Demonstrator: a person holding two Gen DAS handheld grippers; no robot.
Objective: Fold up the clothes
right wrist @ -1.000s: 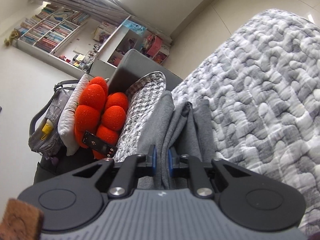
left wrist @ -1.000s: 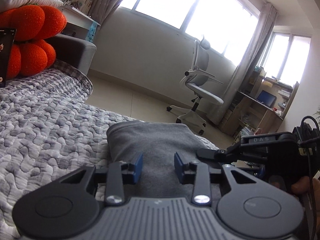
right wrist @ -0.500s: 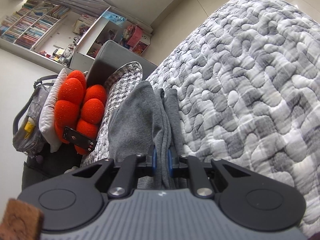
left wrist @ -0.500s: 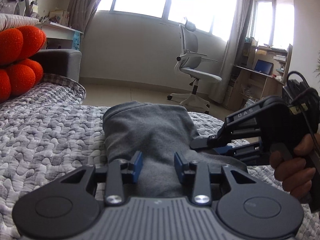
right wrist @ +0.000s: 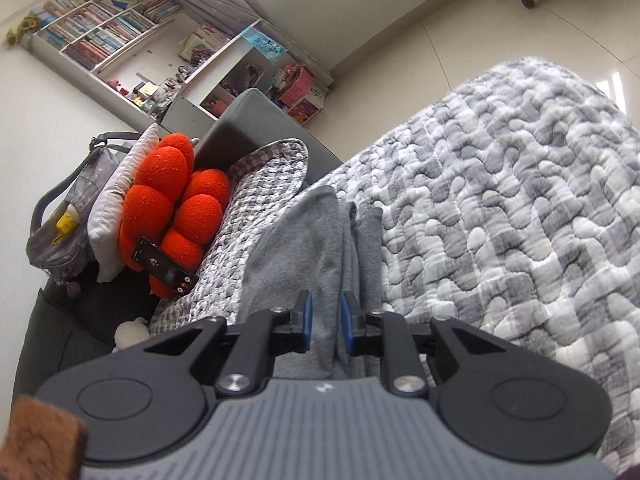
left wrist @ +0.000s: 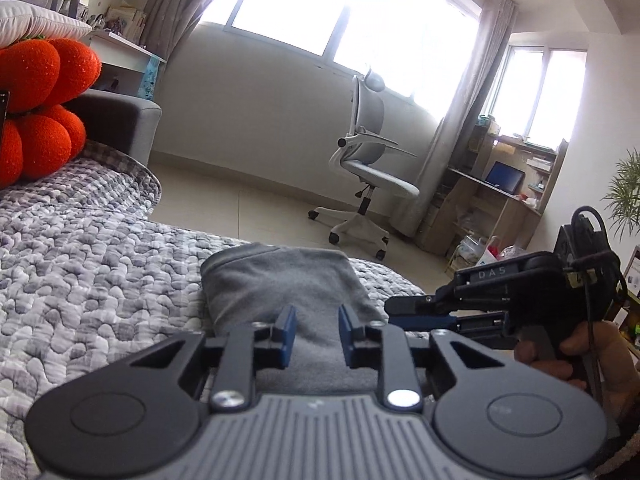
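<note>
Grey fleece garment (left wrist: 288, 280) folded, bumpy quilt (left wrist: 80, 280), tools parted.

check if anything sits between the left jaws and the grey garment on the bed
Nothing visible does. The left gripper is open right over the folded grey garment, with only cloth between its jaws. The right gripper comes in at the garment's right edge, off to the side, not in the left one's path.
</note>
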